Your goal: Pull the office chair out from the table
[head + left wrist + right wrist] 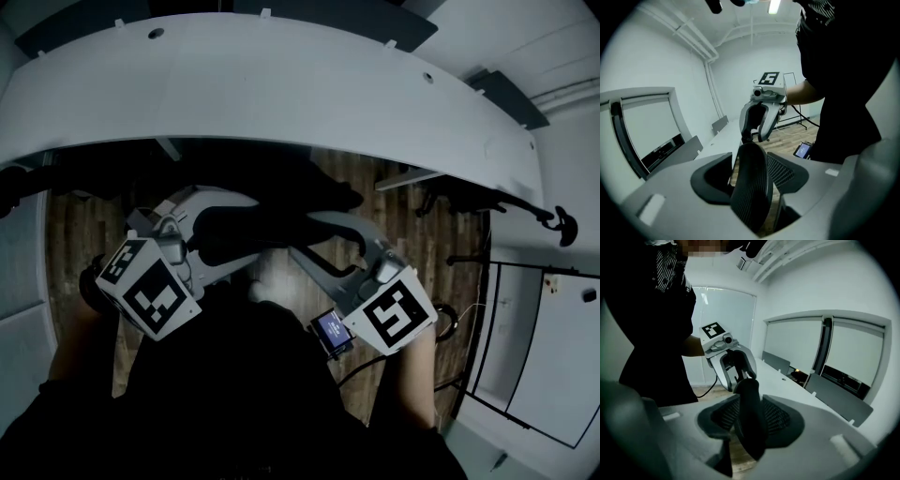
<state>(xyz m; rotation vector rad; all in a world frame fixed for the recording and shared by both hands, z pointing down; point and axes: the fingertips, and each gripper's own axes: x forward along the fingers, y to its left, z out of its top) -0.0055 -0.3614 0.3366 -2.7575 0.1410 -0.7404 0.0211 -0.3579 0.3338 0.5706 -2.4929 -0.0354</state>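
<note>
Head view: steeply down over table (pixel 281 84). Gripper views: close, facing each other across chair back (pixel 752 187); all share it.

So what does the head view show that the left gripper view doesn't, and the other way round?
Only the head view: the marker cube on the left gripper, seen from above. Only the left gripper view: the ceiling light and framed wall panels. Both: the right gripper, the chair back that both grippers straddle, the white table, wood floor and a small lit screen.
</note>
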